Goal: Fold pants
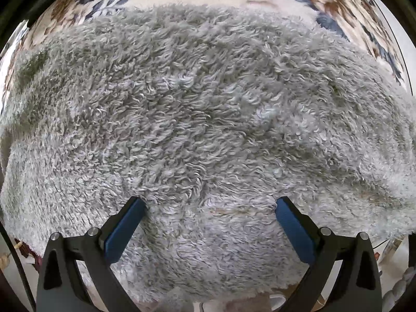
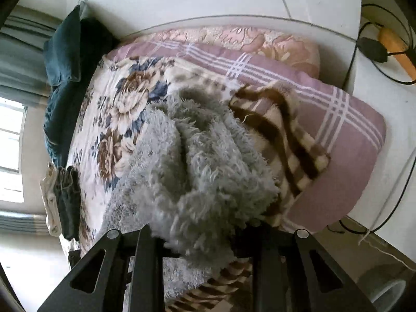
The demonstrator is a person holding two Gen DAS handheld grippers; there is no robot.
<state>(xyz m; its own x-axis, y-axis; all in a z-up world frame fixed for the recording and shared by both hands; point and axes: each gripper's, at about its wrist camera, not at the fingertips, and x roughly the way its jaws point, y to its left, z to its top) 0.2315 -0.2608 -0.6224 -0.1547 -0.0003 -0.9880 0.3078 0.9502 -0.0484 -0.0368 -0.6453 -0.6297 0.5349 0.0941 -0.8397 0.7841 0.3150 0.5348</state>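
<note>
Pants (image 1: 208, 109) beneath spread left tongs (image 1: 209, 205), bunched in right tongs (image 2: 200, 236) (fluffy grey)

Both views are evenly lit by soft daylight. In the right wrist view the window (image 2: 11, 140) at left is blown out white. Fisheye bending and dark vignetting mark all edges. The grey fleece (image 2: 208, 187) nearest the lens is blurred.

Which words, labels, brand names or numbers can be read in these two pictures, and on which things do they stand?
None: no text shows in either view.
The grey fleece pants show no label.
The flowered bedsheet and the checked pillow bear patterns only.
</note>
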